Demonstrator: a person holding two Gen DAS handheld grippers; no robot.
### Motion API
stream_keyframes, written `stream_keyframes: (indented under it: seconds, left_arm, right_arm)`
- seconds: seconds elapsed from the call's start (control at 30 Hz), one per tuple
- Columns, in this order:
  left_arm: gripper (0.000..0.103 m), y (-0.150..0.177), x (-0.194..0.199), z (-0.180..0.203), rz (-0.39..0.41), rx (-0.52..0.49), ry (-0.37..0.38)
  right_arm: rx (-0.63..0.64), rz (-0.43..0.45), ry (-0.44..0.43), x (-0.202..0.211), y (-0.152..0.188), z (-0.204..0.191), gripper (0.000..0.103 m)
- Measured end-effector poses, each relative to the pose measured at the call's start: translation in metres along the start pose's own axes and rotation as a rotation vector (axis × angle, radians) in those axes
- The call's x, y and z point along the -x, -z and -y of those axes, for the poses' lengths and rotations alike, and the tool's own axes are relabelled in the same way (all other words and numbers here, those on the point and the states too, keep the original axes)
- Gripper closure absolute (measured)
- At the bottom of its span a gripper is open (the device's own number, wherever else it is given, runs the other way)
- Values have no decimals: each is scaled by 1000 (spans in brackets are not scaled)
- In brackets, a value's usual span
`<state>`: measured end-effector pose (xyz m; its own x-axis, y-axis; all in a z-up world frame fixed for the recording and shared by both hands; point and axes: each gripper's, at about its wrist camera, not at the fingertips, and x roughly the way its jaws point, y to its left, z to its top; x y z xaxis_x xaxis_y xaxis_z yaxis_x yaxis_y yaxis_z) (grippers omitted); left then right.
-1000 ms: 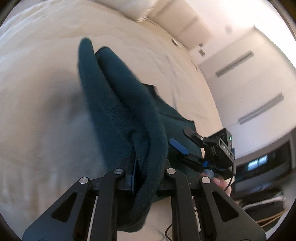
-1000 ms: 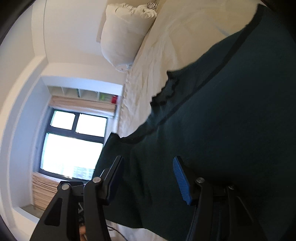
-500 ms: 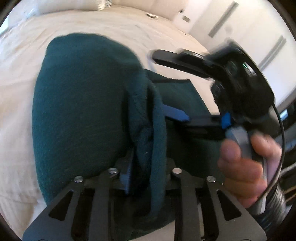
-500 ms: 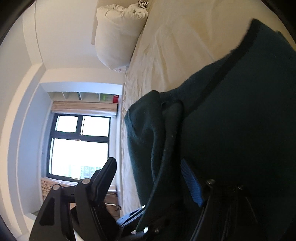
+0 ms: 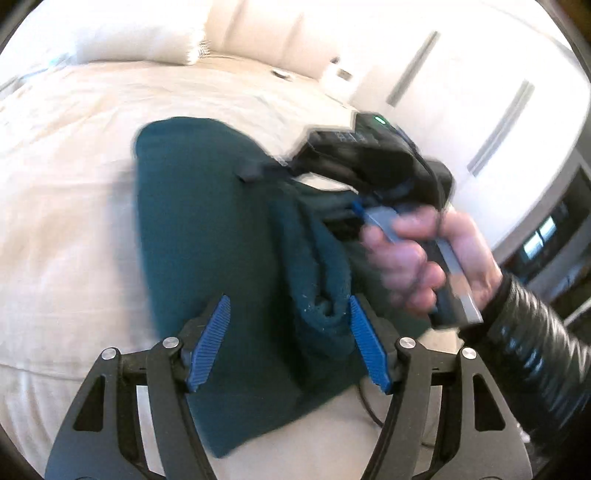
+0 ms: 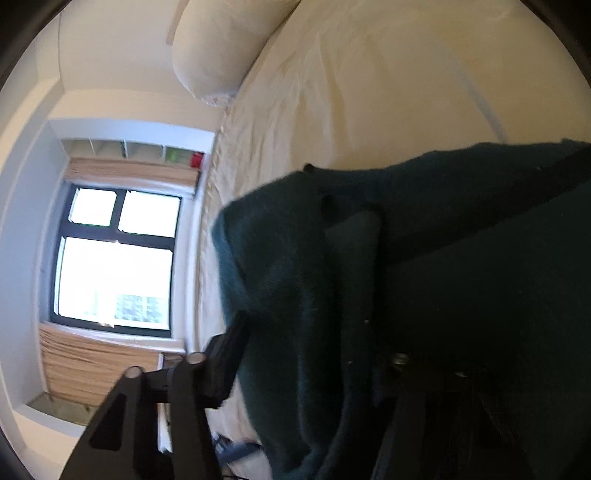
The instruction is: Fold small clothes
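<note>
A dark teal knit garment (image 5: pixel 207 236) lies folded over on the cream bed (image 5: pixel 66 206). My left gripper (image 5: pixel 290 343) is open, its blue pads either side of the garment's near edge, holding nothing. The right gripper's body (image 5: pixel 369 162) and the hand holding it show blurred at the garment's right side. In the right wrist view the garment (image 6: pixel 443 295) fills the lower right and drapes between my right gripper's fingers (image 6: pixel 229 350); the right finger is hidden under the cloth, and whether that gripper (image 6: pixel 314 362) grips is unclear.
A white pillow (image 5: pixel 147 40) and padded headboard (image 5: pixel 266 33) lie at the far end of the bed. A window (image 6: pixel 114 258) with shelves above stands beyond the bed's side. A cable (image 5: pixel 369 410) hangs by the near bed edge.
My left gripper has opened and let go of the garment's fold, which now lies laid over on the bed. The right gripper has moved in over the garment's right side.
</note>
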<state>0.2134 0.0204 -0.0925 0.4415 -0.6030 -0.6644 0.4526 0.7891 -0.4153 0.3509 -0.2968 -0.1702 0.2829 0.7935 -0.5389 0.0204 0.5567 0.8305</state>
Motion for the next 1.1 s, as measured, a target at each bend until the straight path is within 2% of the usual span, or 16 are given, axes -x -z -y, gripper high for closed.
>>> stream_keyframes:
  seconds: [0.07,0.13,0.17,0.23,0.3,0.33,0.47,0.5,0.57,0.67,0.83,0.97,1.1]
  left_arm:
    - [38,-5,9,-7,34,16,29]
    - [38,2,23,-5,59,-17,104]
    - [38,6,29,3,50,-80,215]
    - [38,8,30,17,-4,-204,306]
    - [38,15,32,23,-8,-258,273]
    - [38,18,31,21,-7,-240,258]
    - [38,8,26,-20,50,-45,214]
    - [38,0,22,-25,59,-18,196]
    - [38,-8,18,-37,70,8,147]
    - [38,-25,10,-47,81,19,120]
    - [38,-38,5,-44,75,-6,126]
    - [38,-45,-13,-24,55,-44,129]
    - [38,-56,-51,-5,0,-75,119]
  right_arm:
    - [21,-9,31,0,1,-2,61]
    - [18,-14,26,1,1,-2,62]
    - [11,-19,19,2,1,-1,62]
    - [6,-36,4,3,2,-1,61]
    - [22,-40,11,4,2,-3,61]
    - [33,-42,17,3,4,-4,61]
    - [82,-51,62,-3,3,-10,64]
    - [97,-47,83,-3,4,-12,68]
    - [119,-34,124,-1,6,-14,86]
    - [146,21,136,12,14,-16,88]
    - [137,142,106,62,35,-2,89]
    - [82,186,128,93,39,30,89]
    - [-12,237,127,116,37,73,89]
